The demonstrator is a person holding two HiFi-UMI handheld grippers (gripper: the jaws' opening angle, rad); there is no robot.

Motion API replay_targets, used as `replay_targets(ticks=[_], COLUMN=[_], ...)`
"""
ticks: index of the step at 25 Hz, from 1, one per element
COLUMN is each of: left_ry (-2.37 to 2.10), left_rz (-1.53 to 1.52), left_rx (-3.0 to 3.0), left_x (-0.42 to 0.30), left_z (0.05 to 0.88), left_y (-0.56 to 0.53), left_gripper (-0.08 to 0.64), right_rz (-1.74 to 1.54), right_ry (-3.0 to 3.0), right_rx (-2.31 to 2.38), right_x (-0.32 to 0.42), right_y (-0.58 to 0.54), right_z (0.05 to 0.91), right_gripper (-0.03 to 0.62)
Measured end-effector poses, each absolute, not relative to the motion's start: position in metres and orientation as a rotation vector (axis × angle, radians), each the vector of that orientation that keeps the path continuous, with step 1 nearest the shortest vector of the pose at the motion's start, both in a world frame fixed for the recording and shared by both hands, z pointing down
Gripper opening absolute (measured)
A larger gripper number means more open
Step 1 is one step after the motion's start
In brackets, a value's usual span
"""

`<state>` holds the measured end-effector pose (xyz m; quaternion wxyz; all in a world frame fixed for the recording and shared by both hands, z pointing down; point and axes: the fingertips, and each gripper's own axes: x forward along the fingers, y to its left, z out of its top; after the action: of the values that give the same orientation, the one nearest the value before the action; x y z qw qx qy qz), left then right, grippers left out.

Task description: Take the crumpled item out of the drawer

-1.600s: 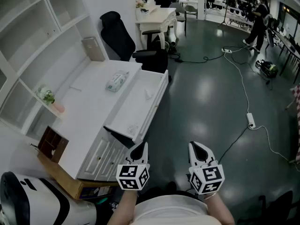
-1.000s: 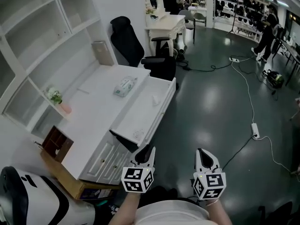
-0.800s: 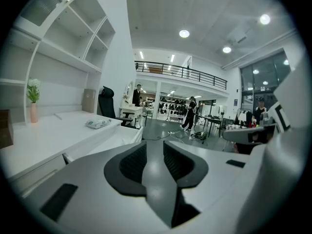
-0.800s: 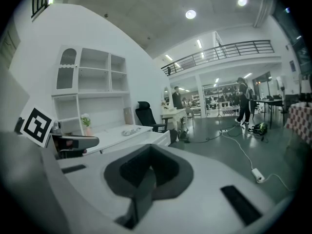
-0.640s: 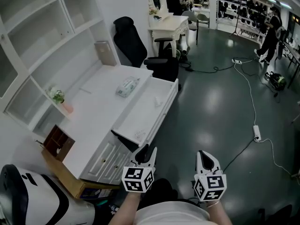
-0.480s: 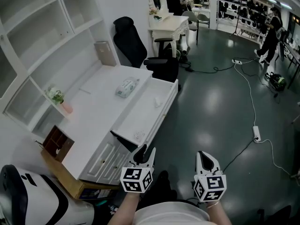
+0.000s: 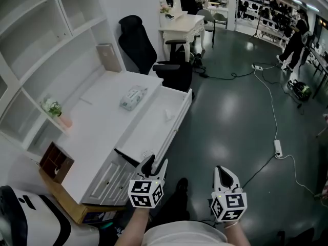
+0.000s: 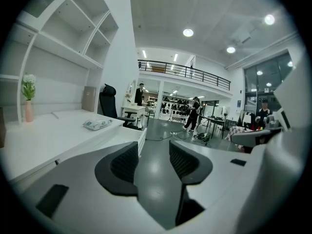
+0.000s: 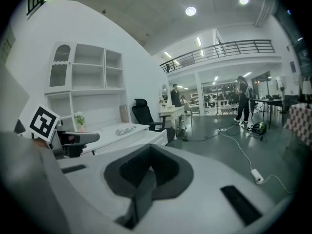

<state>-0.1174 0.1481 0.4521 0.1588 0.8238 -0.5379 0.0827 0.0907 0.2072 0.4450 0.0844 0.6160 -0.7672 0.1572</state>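
Observation:
A small crumpled white item lies in the open white drawer of the desk. Both grippers hang low in front of me, short of the drawer's near corner. My left gripper points along the drawer front. Its jaws have just been opening and stand open with nothing between them, as the left gripper view shows. My right gripper is over the dark floor to the right, and its pads meet with nothing held. The crumpled item is too small to pick out in either gripper view.
A tissue pack lies on the white desk top. Against the wall stand shelves with a small plant vase. A black office chair is at the desk's far end. Cables and a power strip lie on the floor.
The left jaws have spread wider. Both grippers have edged forward toward the drawer's near corner, and the head view has shifted slightly.

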Motion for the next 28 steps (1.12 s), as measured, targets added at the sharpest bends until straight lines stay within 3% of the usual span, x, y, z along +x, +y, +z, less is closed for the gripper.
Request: replay_targets(ticks=[28], left_ry=[-1.486], left_rz=[0.293], left_rx=[2.334], left_x=[-0.114], left_z=[0.468], left_y=[-0.075], left_gripper=[0.213], right_rz=[0.549], right_ry=[-2.198], right_rx=[1.836], right_x=[0.096], right_y=[-0.004], right_z=[0.461], right_gripper=[0.002])
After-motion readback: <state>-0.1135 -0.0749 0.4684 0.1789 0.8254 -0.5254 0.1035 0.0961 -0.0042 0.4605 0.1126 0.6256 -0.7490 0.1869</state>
